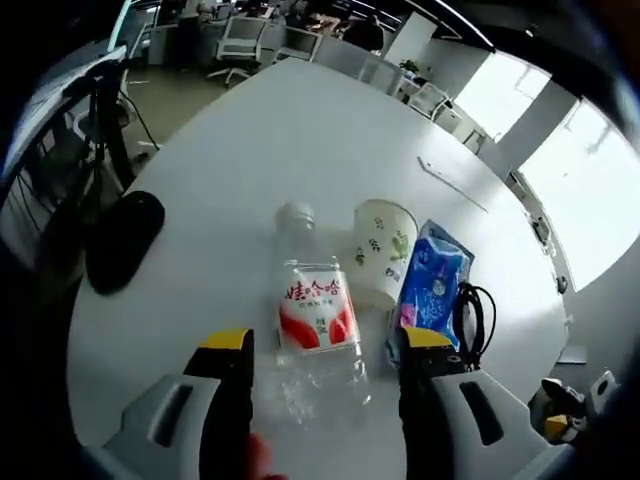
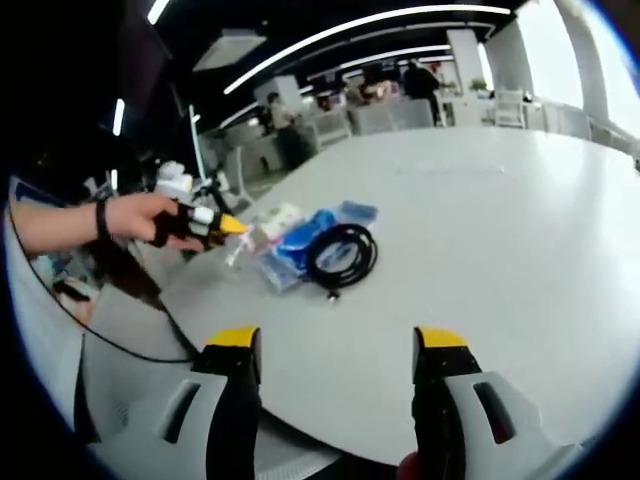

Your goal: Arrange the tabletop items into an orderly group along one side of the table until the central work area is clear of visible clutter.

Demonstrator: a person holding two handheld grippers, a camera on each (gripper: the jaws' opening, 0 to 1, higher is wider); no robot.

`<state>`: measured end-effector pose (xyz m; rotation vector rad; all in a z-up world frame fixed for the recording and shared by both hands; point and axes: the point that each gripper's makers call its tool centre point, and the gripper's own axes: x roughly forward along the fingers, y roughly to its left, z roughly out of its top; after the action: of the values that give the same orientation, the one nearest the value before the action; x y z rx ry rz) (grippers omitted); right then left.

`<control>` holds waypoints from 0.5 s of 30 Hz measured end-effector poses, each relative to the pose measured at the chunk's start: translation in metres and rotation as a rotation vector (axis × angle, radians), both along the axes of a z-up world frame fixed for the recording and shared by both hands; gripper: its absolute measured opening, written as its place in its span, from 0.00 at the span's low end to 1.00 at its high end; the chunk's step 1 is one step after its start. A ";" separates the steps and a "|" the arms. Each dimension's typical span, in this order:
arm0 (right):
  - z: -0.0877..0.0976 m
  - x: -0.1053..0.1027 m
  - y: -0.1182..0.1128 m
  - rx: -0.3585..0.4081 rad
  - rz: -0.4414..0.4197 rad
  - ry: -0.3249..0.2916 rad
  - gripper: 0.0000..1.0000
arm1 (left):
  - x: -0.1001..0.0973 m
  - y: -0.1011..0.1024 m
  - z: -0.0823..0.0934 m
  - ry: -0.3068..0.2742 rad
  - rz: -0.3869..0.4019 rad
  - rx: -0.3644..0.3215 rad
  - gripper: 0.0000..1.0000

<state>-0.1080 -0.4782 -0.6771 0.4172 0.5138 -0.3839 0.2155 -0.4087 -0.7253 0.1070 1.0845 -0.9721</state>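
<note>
In the left gripper view the left tongs (image 1: 325, 345) stand apart, one yellow-tipped jaw on each side of a clear plastic water bottle (image 1: 312, 325) lying on the round white counter (image 1: 300, 140); whether the jaws touch it cannot be told. The bottle's white cap points to 12 o'clock, and its red-and-white label carries white Chinese characters, too small to read surely. Just beside it at 1 o'clock lies a white paper cup with green leaf print (image 1: 383, 247), and next at 3 o'clock a blue printed plastic packet (image 1: 433, 282) and a coiled black cable (image 1: 473, 315). A black oval pad (image 1: 122, 238) sits near the counter's edge at 9 o'clock. From 10 to 2 o'clock the counter top runs open and bare to its far rim.

In the right gripper view the right tongs (image 2: 338, 345) hang apart, holding nothing, above the near edge. The cable (image 2: 342, 257) and blue packet (image 2: 300, 240) lie at 11 o'clock, with the left tongs (image 2: 236, 227) in a person's hand (image 2: 140, 217). Open white surface spreads from 12 to 4 o'clock.
</note>
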 end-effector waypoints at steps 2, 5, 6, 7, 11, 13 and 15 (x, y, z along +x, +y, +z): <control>0.000 -0.001 0.000 0.001 -0.004 -0.001 0.59 | 0.000 -0.003 -0.003 0.003 -0.004 0.008 0.56; -0.002 -0.001 0.000 0.005 -0.009 -0.003 0.59 | -0.001 -0.007 -0.007 0.002 -0.016 0.015 0.50; -0.002 -0.001 0.000 0.006 -0.010 -0.004 0.59 | -0.004 -0.006 -0.009 0.008 -0.030 0.032 0.50; -0.002 -0.001 0.000 0.006 -0.010 -0.003 0.59 | -0.005 -0.004 -0.012 0.010 -0.034 0.049 0.50; -0.002 0.000 0.000 0.009 -0.011 -0.005 0.59 | -0.003 -0.004 -0.018 0.000 -0.038 0.068 0.46; -0.002 0.000 0.000 0.007 -0.009 -0.005 0.58 | -0.002 -0.001 -0.022 -0.014 -0.043 0.087 0.42; -0.002 0.001 0.000 0.008 -0.009 -0.007 0.58 | -0.001 -0.001 -0.023 0.020 -0.011 0.072 0.42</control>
<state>-0.1074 -0.4781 -0.6786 0.4286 0.5073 -0.3887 0.2140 -0.4095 -0.7485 0.1620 1.1384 -0.9457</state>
